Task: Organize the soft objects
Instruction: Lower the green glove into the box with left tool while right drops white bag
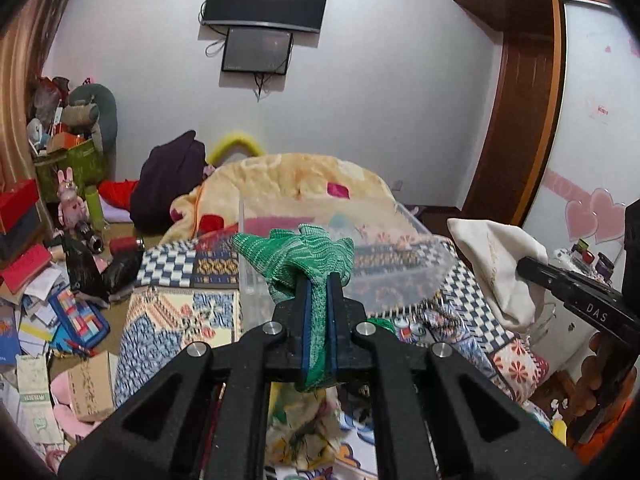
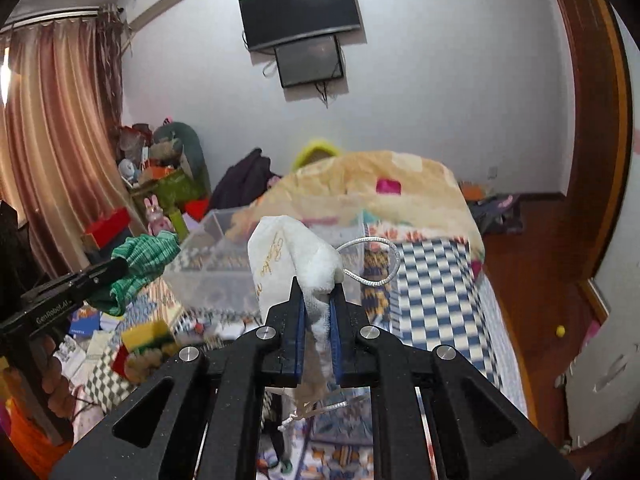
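Here, both grippers are raised above a bed (image 1: 192,304) covered in a patchwork quilt, each with its jaws clamped tight on a piece of soft fabric. The left gripper (image 1: 318,280) pinches a green knit cloth (image 1: 308,252) between blue pads; the cloth's long axis runs along the fingers, its bunched end spilling forward and to the left past the tips, its other end hanging below the jaws. The right gripper (image 2: 318,284) grips a white pouch (image 2: 280,256) with gold script, which stands up from the jaws and leans left, a silver cord (image 2: 380,260) looping out to the right of it.

Just beyond both held items sits a clear bin (image 1: 360,264) on the quilt, its rim near the green cloth in the left wrist view and behind the pouch in the right wrist view. Behind the bin a peach blanket (image 1: 288,176) is heaped across the bed, with a dark garment (image 1: 168,176) piled to its left. Two black screens (image 2: 304,12) hang on the white wall. Boxes, papers and a pink rabbit toy (image 1: 70,200) crowd the floor to the left, beside a brown curtain (image 2: 52,120). A wooden wardrobe (image 1: 520,120) with pink heart decals stands to the right.

Each gripper shows at the edge of the other's view, the two well apart.
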A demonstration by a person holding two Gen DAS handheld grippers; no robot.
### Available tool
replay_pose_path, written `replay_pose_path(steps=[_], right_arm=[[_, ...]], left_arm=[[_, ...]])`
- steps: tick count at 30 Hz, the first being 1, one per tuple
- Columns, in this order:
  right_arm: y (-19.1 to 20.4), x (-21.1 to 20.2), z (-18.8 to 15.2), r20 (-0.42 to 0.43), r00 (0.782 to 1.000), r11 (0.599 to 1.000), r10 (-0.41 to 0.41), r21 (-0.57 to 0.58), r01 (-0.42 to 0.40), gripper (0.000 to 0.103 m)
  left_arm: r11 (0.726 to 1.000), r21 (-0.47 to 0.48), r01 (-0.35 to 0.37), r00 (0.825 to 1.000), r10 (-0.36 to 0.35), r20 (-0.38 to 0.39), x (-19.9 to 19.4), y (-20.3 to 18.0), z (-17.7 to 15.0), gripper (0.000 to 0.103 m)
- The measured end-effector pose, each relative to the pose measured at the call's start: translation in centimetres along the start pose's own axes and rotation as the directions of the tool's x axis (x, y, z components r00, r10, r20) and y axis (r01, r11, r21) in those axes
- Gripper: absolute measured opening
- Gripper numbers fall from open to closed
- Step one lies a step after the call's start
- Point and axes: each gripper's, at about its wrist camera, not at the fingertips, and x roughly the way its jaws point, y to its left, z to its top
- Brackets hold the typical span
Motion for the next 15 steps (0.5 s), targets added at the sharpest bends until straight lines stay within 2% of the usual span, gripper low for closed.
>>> replay_pose_path(steps=[8, 15], right_arm=[[1.5, 2.2, 2.4, 0.037, 0.999, 0.999, 0.017, -0.032, -0.015, 0.009], [2.5, 4.9, 3.8, 0.023, 1.0, 0.998, 0.013, -0.068, -0.011, 0.009]], left_arm=[[1.0, 0.008, -0.021, 0.999, 0.02, 0.031, 1.7, 0.6, 3.0, 0.006], [1.0, -0.001, -0.02, 1.0, 0.02, -0.004, 4.4, 1.6, 4.6, 0.006]])
